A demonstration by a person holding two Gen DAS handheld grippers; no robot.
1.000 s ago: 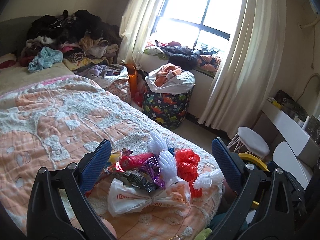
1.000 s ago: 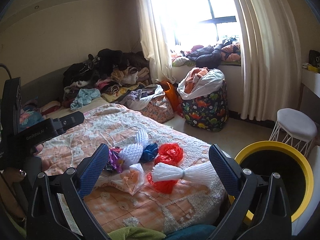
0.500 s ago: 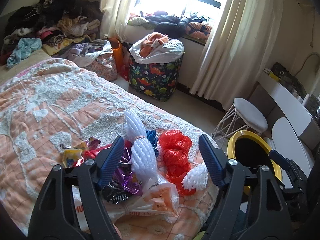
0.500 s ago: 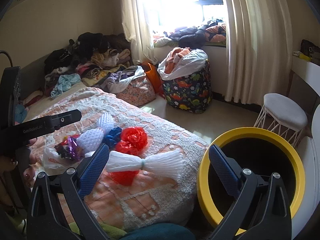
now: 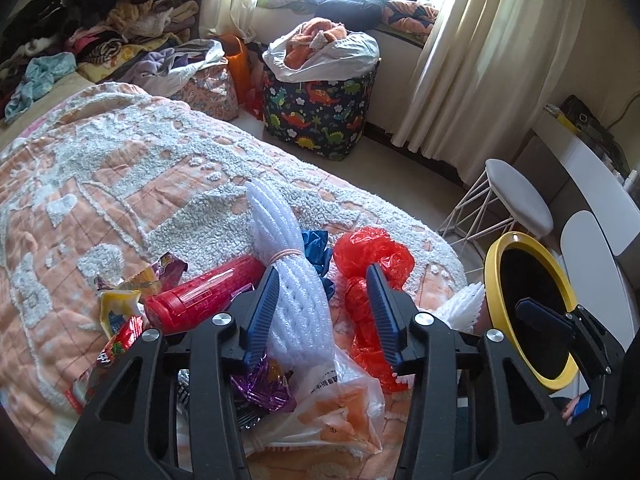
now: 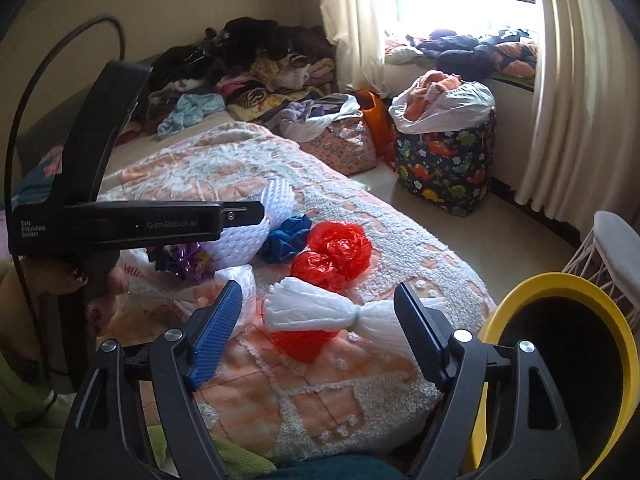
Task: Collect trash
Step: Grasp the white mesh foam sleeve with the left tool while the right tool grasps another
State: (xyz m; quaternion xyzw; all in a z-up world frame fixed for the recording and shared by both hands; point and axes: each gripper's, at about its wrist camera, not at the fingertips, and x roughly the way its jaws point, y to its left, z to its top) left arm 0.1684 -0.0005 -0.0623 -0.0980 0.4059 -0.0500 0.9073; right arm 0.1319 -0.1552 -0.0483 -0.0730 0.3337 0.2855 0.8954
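Note:
Trash lies heaped on the bed's near corner. In the left wrist view my left gripper (image 5: 322, 308) is open, its jaws either side of a white foam net bundle (image 5: 296, 276) tied with a rubber band. Beside it lie a red tube (image 5: 204, 290), red plastic bags (image 5: 372, 256), a blue bag (image 5: 316, 242), purple foil (image 5: 260, 384), snack wrappers (image 5: 120, 308) and a clear printed bag (image 5: 332, 396). In the right wrist view my right gripper (image 6: 318, 330) is open around a second white foam net (image 6: 332, 312). A yellow-rimmed bin (image 6: 560, 364) stands at the bed's right; it also shows in the left wrist view (image 5: 528, 304).
A dinosaur-print hamper (image 5: 320, 108) full of clothes stands by the window. Clothes are piled at the bed's far end (image 5: 100, 36). A white stool (image 5: 516, 196) and a white desk (image 5: 592, 172) stand at the right. Curtains (image 5: 480, 52) hang behind.
My left gripper has moved forward and down onto the trash heap and its jaws have narrowed around the foam net. My right gripper has dropped toward the second foam net, its jaws narrowing.

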